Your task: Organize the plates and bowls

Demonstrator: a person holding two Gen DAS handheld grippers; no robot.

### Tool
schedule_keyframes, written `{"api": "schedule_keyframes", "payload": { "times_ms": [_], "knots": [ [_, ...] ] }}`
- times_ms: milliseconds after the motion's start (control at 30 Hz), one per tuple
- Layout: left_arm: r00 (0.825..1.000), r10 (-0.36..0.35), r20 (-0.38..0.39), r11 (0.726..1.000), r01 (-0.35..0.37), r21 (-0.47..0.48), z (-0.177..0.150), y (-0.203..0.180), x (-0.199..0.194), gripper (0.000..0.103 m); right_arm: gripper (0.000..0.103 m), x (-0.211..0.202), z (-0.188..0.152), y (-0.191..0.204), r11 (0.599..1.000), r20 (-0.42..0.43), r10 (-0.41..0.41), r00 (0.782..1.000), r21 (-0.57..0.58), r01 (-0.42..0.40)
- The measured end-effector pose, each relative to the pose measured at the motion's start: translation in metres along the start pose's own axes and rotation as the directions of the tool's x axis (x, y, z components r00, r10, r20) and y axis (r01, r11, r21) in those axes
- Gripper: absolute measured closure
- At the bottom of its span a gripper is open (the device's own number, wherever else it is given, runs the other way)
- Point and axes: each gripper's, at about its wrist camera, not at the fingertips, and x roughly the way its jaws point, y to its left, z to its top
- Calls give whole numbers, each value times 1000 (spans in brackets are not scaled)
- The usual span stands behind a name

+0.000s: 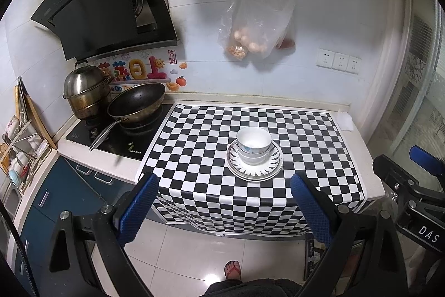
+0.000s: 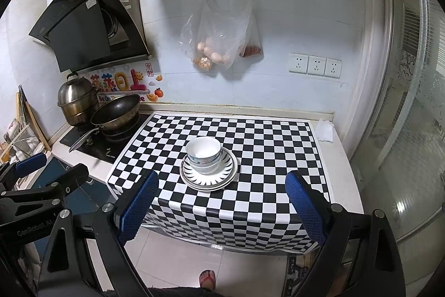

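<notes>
Bowls (image 1: 253, 145) stacked one inside another, sitting on a small pile of plates (image 1: 254, 167) with black ray marks near the rim, all in the middle of the checkered mat (image 1: 306, 144) on the counter. Looks like china: hard, smooth, a bit slippery, easy to chip or break if bumped or dropped. Probably heavy as one pile, lighter when taken one by one. Best place to grab a bowl: the rim, one finger inside and one outside. Best place for a plate: the thin outer edge, but hard to slip under, since the plates lie flat on each other. Left gripper (image 1: 224, 206) held back from the counter, out over the floor, pointing at the stack, blue pads (image 1: 139, 209) far apart, nothing between them. Right gripper (image 2: 221, 203) the same way, pulled back off the mat edge, blue pads (image 2: 304, 203) spread wide and empty. Both well apart from the dishes, side by side, tilted down a little toward the counter. Black frying pan (image 1: 136, 103) and steel steamer pot (image 1: 84, 92) on the stove to the left, well away from the stack. Foot in a red flip-flop (image 1: 233, 269) on the tile floor below. Stack looks neat already, so maybe nearly done, or not yet begun; cannot tell which.
</notes>
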Motion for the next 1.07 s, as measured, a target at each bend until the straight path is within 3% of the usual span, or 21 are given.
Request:
{"api": "schedule_keyframes", "payload": {
  "times_ms": [1067],
  "knots": [
    [999, -4, -34, 1000, 4, 1, -10, 0, 6, 6, 8, 1, -7, 0, 1000, -29, -25, 999, 4, 25]
  ]
}}
